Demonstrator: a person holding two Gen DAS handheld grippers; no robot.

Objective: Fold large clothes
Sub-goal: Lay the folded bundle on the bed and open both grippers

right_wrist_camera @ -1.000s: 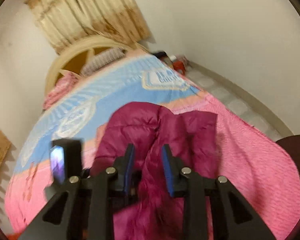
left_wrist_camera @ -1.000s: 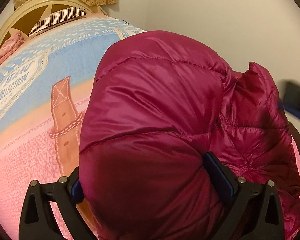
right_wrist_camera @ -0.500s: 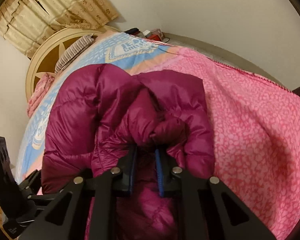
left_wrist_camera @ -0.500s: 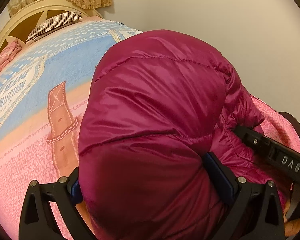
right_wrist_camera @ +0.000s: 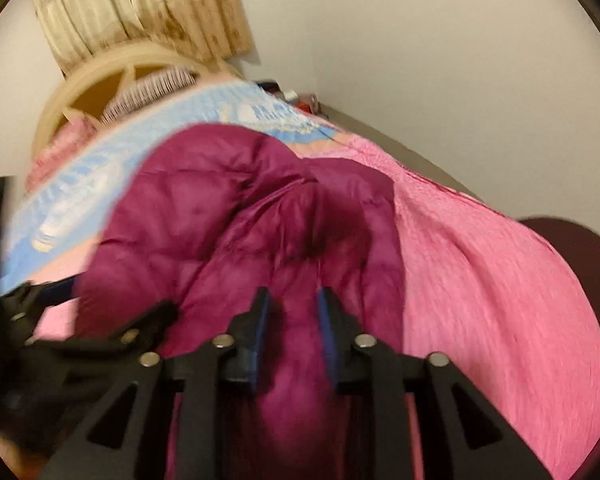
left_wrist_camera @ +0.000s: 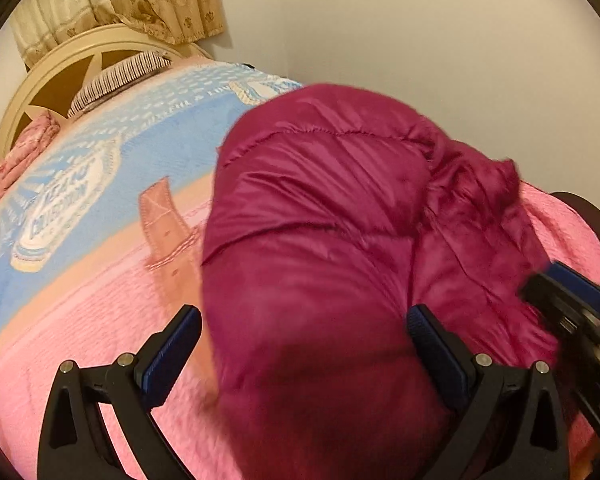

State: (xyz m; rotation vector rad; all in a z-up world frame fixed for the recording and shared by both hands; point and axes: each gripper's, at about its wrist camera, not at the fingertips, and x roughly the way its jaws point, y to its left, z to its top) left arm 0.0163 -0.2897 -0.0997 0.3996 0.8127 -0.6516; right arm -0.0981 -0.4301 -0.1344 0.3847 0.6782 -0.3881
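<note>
Bed (left_wrist_camera: 80, 320); blurred maroon jacket (left_wrist_camera: 320, 220) within spread left tool (left_wrist_camera: 302, 314), just-loosening pinch of right tool (right_wrist_camera: 294, 294).

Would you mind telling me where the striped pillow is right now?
The striped pillow lies at the far end of the bed, against the cream headboard, upper left in both wrist views, beyond the magenta puffer jacket.

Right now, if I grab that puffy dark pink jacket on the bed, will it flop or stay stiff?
The jacket would probably flop: it slumps in a rumpled heap on the blanket. Its shiny shell looks slippery, so it may slide from your grip. The puffy quilted sections suggest it is light for its size.
</note>
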